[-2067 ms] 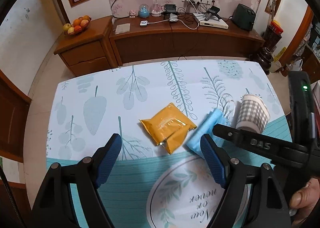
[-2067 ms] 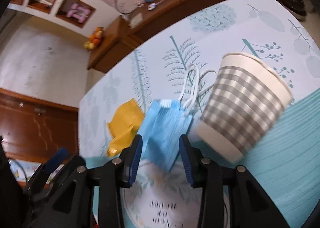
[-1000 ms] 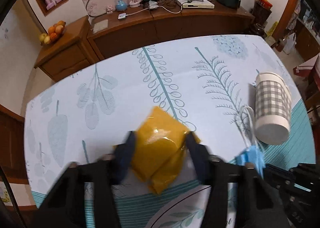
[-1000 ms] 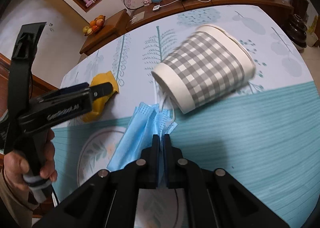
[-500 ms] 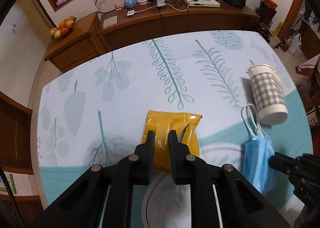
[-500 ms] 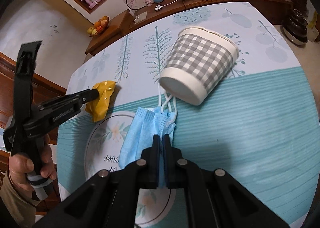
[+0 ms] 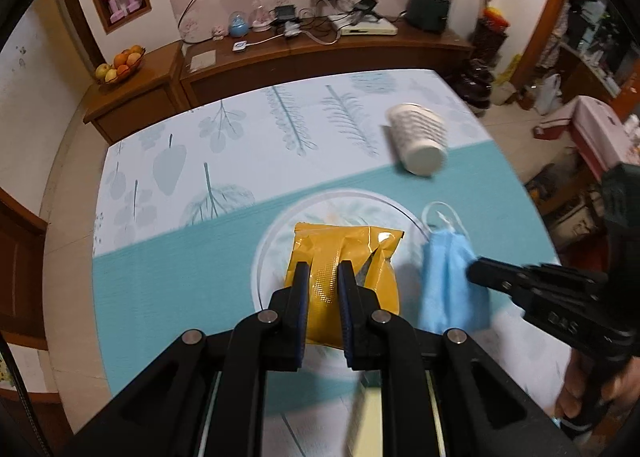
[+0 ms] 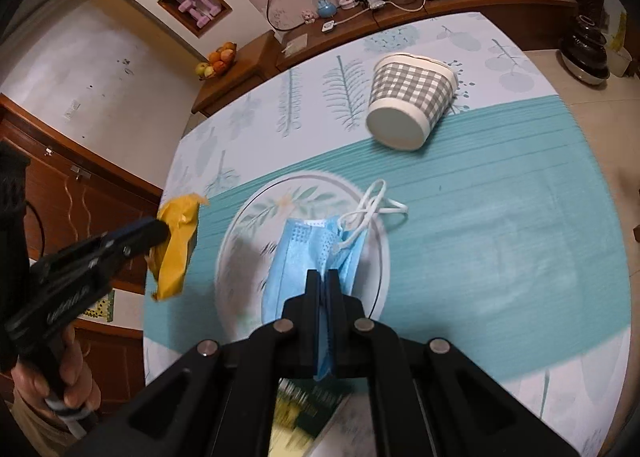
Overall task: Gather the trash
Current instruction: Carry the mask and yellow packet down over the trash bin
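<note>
Above the worktop [image 7: 168, 277], the left hand-held gripper [image 7: 323, 277] is clamped on a yellow foil wrapper [image 7: 360, 253], light, slick and crinkly; grip it mid-body. The right hand-held gripper [image 8: 322, 289] pinches a soft blue face mask [image 8: 296, 257] at its pleats. A checked paper cup [image 8: 408, 105], light and crushable, lies on its side on the worktop, well apart.

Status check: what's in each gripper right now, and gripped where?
Left gripper is shut on the yellow wrapper, pinching its near middle. Right gripper is shut on the blue face mask, at its near edge, ear loops hanging free.
</note>
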{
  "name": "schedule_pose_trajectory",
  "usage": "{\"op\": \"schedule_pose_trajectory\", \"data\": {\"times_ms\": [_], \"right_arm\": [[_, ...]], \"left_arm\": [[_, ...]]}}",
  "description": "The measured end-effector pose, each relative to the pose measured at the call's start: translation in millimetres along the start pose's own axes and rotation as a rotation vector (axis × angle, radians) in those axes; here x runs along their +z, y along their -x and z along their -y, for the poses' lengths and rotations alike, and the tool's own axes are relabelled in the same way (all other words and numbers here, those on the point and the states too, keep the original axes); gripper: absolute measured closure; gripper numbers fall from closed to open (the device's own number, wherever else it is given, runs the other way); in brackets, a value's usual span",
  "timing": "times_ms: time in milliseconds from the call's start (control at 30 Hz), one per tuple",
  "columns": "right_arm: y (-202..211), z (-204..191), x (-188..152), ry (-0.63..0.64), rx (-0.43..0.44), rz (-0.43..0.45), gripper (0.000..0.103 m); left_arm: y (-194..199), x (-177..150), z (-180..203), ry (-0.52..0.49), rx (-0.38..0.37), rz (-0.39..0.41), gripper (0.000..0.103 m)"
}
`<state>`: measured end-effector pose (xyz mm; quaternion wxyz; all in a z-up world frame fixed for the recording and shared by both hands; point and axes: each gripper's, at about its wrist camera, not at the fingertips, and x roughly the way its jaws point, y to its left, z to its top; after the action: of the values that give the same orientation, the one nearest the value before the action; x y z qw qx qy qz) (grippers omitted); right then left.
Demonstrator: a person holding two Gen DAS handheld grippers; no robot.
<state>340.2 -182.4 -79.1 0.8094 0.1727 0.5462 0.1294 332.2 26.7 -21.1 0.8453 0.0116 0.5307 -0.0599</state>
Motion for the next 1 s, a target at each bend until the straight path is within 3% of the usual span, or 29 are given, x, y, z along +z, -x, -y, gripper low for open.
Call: {"op": "schedule_pose_trajectory", "data": {"times_ms": [333, 633, 767, 1000], "right_arm": [[73, -48, -93, -0.041, -0.037, 0.119, 0.101], [124, -97, -200, -0.093, -0.086, 0.231, 0.101], [140, -109, -241, -0.107, -0.108, 0.231, 0.101], [149, -107, -298, -0.12, -0.154, 0.155, 0.1]], "left_arm": [[89, -105, 12, -0.05, -0.114, 0.06, 0.091], [130, -192, 13, -0.072, -0.196, 0.038, 0.091], [145, -222, 22, -0.088, -0.223, 0.019, 0.091], [145, -277, 48, -0.089, -0.248, -0.035, 0.091]]}}
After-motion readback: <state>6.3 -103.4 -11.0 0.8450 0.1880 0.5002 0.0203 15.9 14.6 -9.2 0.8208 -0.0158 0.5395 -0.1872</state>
